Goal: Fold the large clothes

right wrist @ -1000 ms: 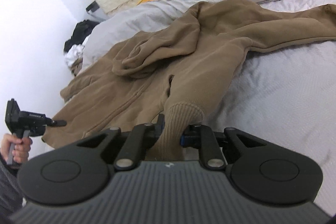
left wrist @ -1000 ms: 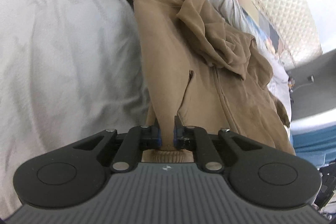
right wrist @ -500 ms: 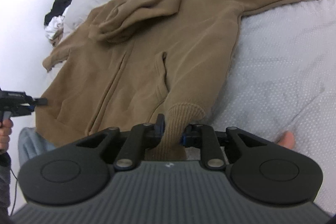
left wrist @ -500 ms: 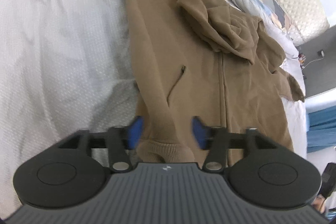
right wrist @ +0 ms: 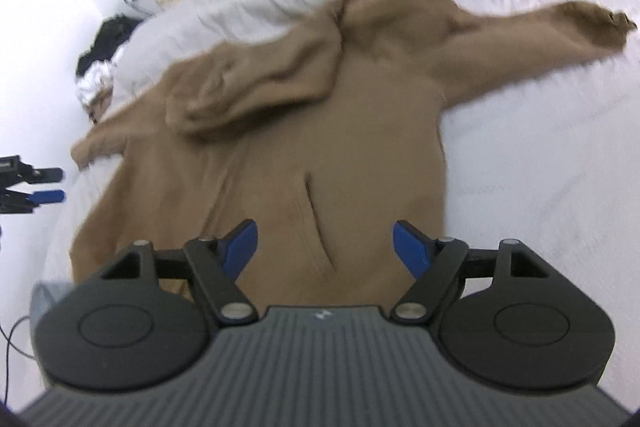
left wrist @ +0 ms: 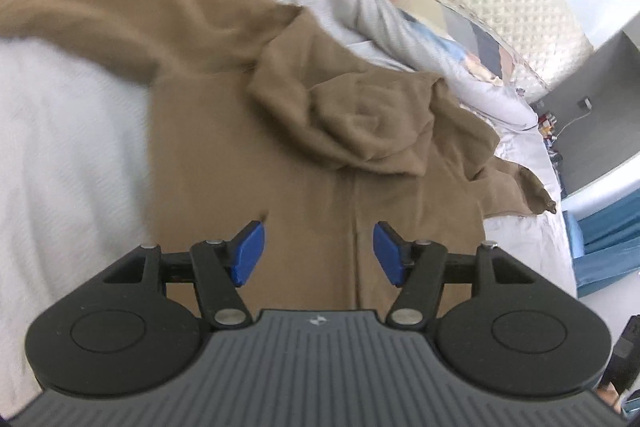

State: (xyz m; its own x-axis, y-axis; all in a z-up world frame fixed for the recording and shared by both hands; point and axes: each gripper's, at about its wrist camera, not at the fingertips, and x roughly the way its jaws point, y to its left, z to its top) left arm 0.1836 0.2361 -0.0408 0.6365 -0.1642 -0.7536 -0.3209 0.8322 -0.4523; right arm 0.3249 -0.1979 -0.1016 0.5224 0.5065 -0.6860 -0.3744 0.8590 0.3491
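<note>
We held two grippers above a brown hooded jacket (right wrist: 328,131) spread front-up on a pale bedspread (right wrist: 540,155). Its hood (left wrist: 360,123) lay bunched near the pillows, one sleeve (right wrist: 532,35) stretched out to the side, the other crumpled at the opposite edge. Our left gripper (left wrist: 319,251) had just been opening and stood wide, nothing between its blue pads; the zip line showed beneath. Our right gripper (right wrist: 325,247) had likewise just been opening and stood wide, empty, over the pocket slit (right wrist: 318,223). As we judged it, the jacket was only laid out flat. No fold was visible yet: sleeves, hood and body all remained to be folded.
</note>
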